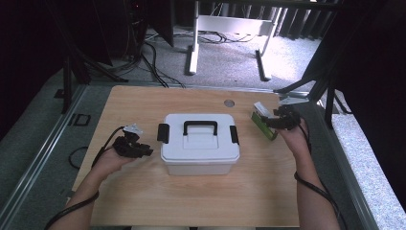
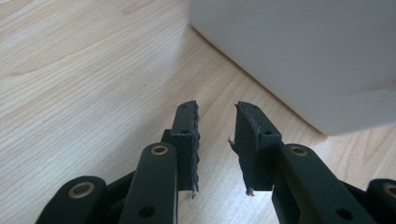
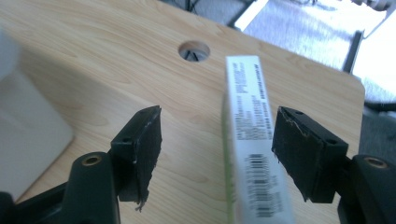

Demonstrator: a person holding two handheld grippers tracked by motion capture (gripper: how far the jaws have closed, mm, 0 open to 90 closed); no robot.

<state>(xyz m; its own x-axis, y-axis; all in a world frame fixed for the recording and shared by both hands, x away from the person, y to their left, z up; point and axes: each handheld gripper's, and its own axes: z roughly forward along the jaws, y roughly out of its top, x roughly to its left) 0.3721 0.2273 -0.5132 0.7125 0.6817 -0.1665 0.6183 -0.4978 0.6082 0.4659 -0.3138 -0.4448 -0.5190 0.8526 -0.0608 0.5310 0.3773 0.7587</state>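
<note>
A white lidded storage box [image 1: 200,143] with a black handle [image 1: 200,126] and black side latches stands mid-table. My left gripper [image 1: 146,151] lies just left of it, low over the wood. In the left gripper view its jaws [image 2: 217,109] stand a little apart with nothing between them, and the box wall [image 2: 303,56] is close ahead on the right. A slim green and white carton [image 1: 266,130] is at the table's right side. My right gripper [image 3: 217,111] is open around the carton [image 3: 250,116], which sits nearer the right pad, with a wide gap to the left pad.
A round cable hole [image 1: 229,103] is in the wooden table [image 1: 143,105] behind the box, and it also shows beyond the carton [image 3: 194,50]. Bare wood lies in front of the box. The table's right edge is close to the right hand. Cables and frame legs stand on the floor beyond.
</note>
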